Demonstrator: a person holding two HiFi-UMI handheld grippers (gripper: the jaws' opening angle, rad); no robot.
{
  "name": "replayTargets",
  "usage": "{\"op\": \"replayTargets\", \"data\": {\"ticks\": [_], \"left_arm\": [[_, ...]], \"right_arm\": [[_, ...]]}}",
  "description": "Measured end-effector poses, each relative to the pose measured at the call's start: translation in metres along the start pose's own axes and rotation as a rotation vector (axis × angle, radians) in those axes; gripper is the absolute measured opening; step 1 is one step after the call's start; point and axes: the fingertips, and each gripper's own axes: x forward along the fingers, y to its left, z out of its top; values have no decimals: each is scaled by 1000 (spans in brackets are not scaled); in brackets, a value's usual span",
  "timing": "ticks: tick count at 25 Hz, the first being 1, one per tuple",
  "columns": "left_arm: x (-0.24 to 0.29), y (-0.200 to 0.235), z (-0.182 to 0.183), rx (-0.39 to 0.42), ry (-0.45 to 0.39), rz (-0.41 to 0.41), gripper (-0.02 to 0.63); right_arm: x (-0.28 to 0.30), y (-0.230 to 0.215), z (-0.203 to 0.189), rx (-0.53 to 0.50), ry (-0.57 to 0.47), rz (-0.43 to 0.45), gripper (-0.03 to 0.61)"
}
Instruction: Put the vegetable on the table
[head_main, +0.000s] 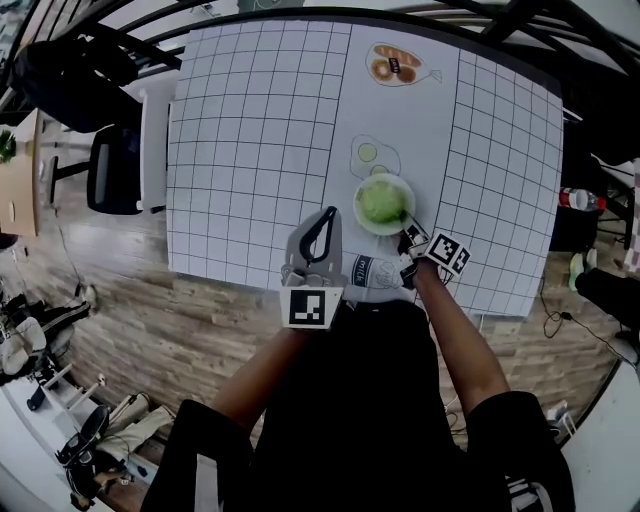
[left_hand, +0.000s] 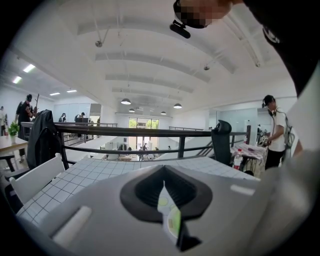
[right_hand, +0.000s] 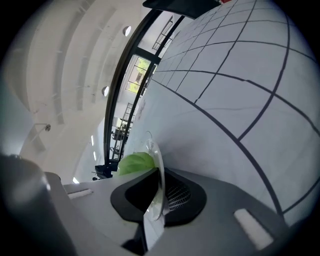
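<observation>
One claw (head_main: 408, 239) on bowl (head_main: 358, 203) rim.

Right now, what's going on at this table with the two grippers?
A person is working at the grid-covered table with a hand-held gripper in each hand. The right hand-held gripper is shut on the rim of a small plate holding a leafy green vegetable, near the table's front edge. The left hand-held gripper is shut on a thin printed card, held edge-on. Whether the plate rests on the table or is lifted, I can't tell.
</observation>
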Motion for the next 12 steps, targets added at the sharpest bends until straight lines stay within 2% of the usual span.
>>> {"op": "replayTargets", "data": {"ticks": [3,6,9,12], "left_arm": [[-2,-1,1,4,-4,-6,8],[-5,0,2,-3,-13,-11,8],[-9,-5,1,0,-19,-28,8],[-16,-9,1,-8,-21,-39,8]], "right_arm": [[-2,-3,-5,-11,31,-37,20],[-6,-6,-10,-65,53,-91,32],[-13,-11,-11,-112,50,-146,54],[-20,-14,-12,-116,36,-171,65]]}}
